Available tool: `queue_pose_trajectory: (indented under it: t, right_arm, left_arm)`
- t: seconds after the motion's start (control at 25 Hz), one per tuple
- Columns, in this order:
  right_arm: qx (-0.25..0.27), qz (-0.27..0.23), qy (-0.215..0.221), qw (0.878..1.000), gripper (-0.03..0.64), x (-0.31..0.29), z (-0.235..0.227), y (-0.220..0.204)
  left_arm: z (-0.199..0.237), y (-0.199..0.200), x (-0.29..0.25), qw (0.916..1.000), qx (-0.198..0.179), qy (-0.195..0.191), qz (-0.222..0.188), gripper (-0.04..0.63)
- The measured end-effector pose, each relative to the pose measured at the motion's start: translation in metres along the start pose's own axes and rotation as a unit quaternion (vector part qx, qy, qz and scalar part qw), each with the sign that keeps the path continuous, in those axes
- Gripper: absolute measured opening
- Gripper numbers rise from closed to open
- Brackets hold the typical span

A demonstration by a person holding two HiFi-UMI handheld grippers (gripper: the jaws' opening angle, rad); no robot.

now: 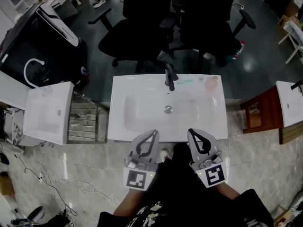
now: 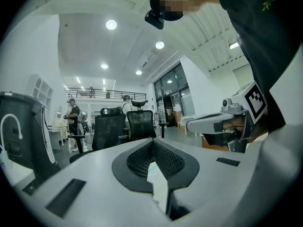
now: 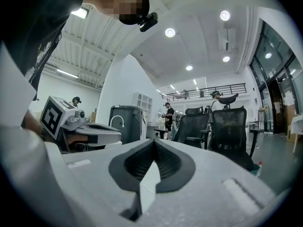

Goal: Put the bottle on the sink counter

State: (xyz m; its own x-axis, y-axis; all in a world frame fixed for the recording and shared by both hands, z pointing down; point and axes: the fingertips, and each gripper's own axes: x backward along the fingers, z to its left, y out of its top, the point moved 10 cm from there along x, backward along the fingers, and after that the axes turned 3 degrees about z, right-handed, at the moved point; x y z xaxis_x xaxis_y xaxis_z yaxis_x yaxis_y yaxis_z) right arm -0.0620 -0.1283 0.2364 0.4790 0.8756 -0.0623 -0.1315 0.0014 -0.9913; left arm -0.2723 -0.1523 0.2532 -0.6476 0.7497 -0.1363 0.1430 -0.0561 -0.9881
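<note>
My left gripper (image 1: 153, 133) and right gripper (image 1: 192, 132) were both closed on nothing, at the six o'clock edge of the white ceramic sink counter (image 1: 119, 126). The small red-capped bottle (image 1: 240, 48), I judged, stood on the floor at one o'clock beside a black office chair (image 1: 208, 27). I'd have opened the right jaws wide before reaching and gripped its body upright.

White sink counter (image 1: 124, 85), black faucet (image 1: 169, 77), black office chairs (image 1: 142, 32).

Black office chairs (image 1: 142, 37); pale marble floor (image 1: 71, 169)
</note>
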Motion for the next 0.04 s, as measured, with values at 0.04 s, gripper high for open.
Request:
queue_pose_trajectory:
  t: [0.04]
  right_arm:
    - [0.0, -0.002, 0.0, 1.0, -0.008, 0.0006, -0.0024, -0.001]
  left_arm:
    - [-0.0012, 0.0006, -0.002, 0.9999, -0.01, -0.001, -0.002, 0.017]
